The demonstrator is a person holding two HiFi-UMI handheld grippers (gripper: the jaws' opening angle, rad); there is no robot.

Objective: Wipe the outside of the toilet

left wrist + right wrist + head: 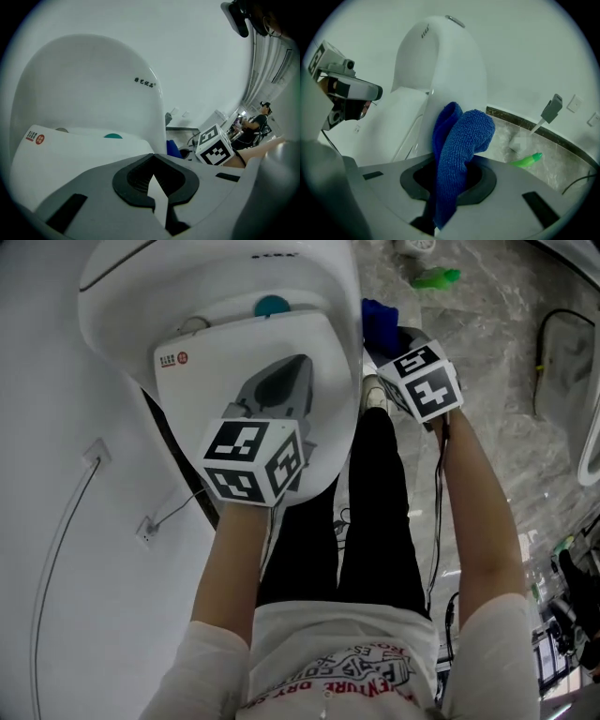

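Right tool (446, 185) clamped on blue cloth (461, 140), just beside toilet (440, 61) side

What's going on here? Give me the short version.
A person stands over a white toilet with a gripper in each hand. The right gripper is shut on a blue cloth, held close beside the toilet's outer side; whether the cloth touches it is unclear. The left gripper, shut and empty, hovers over the lid. A green bottle lies on the floor.

I logged my cloth (459, 150) blue, toilet (225, 273) white with teal button (272, 306), bottle (436, 278) green, marker cubes (253, 460) black-and-white squared.
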